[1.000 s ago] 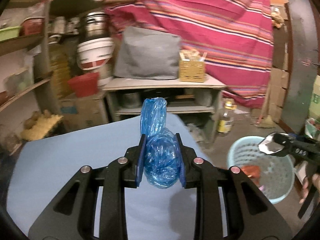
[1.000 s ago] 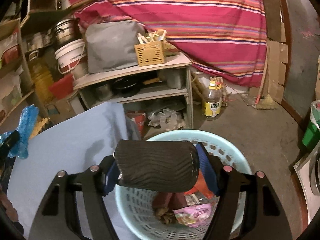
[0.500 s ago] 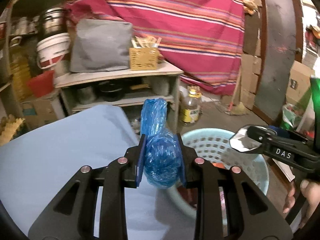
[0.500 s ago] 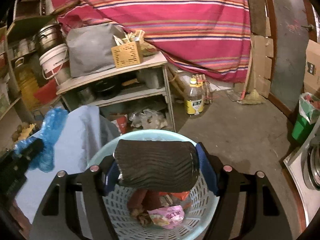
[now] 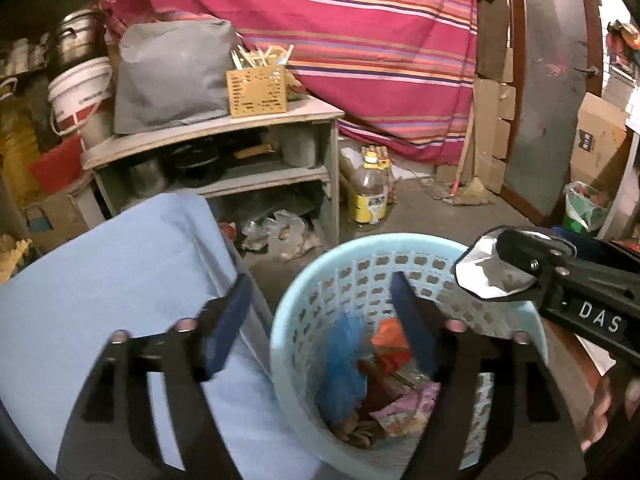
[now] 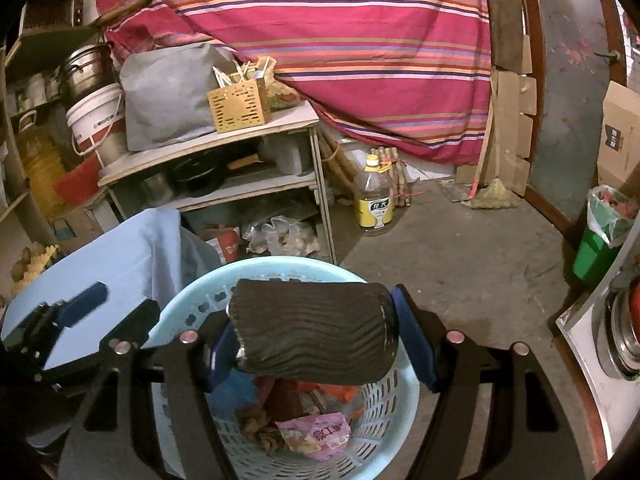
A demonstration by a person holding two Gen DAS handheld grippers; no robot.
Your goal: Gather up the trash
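Note:
A light blue laundry basket [image 5: 352, 264] [image 6: 400, 400] stands on the floor beside the blue-covered table [image 5: 112, 272]. My left gripper [image 5: 320, 320] hovers over its rim with the jaws opening and nothing between them. The crumpled blue plastic bag [image 5: 340, 364] lies inside the basket among orange and pink wrappers [image 5: 404, 412]. My right gripper [image 6: 316, 340] is shut on a dark ribbed roll [image 6: 316, 340] above the basket; it shows in the left wrist view at the right [image 5: 496, 272].
A grey shelf unit [image 6: 240, 148] with a wicker box [image 6: 240, 108] and a grey bag stands behind. An oil bottle [image 6: 374, 196] is on the concrete floor. A green bin [image 6: 600, 236] sits at the far right. A striped cloth covers the back.
The left gripper swung right from over the table to over the basket, opened, and the blue bag dropped into the basket. The right gripper kept hold of the dark roll.

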